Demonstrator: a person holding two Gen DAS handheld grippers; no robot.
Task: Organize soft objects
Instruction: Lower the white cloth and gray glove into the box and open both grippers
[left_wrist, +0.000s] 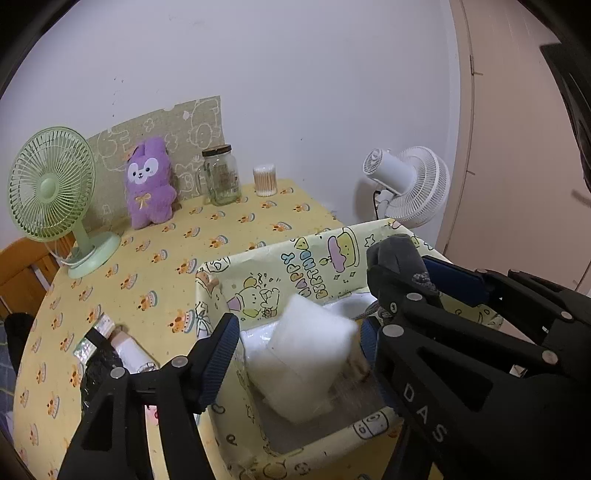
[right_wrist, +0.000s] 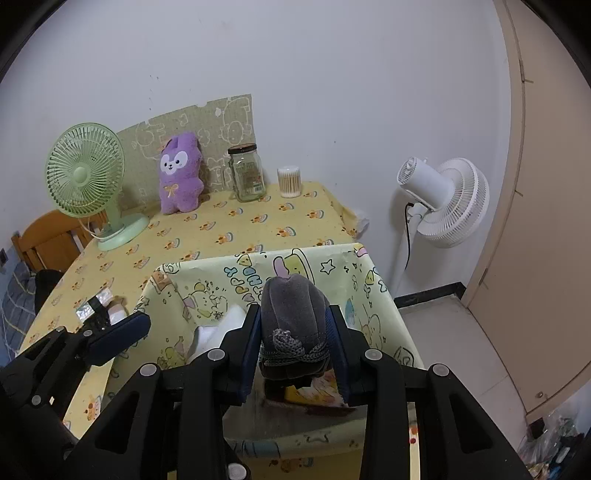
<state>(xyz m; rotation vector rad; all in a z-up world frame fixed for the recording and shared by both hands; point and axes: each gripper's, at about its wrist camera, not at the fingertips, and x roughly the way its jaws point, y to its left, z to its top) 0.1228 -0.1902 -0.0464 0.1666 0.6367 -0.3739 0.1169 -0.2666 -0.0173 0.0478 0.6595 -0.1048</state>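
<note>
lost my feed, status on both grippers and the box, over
Left gripper open, white pack blurred between its jaws over the yellow box. Right gripper shut on grey pouch, above box. Nothing blocking the box.

The box (left_wrist: 295, 266) is showing "HAPPY BIRTHDAY" in coloured letters on its inner wall, upside down from the left wrist, and the right gripper (left_wrist: 391, 291) is bearing the white letters "DAS" on its black finger.
</note>
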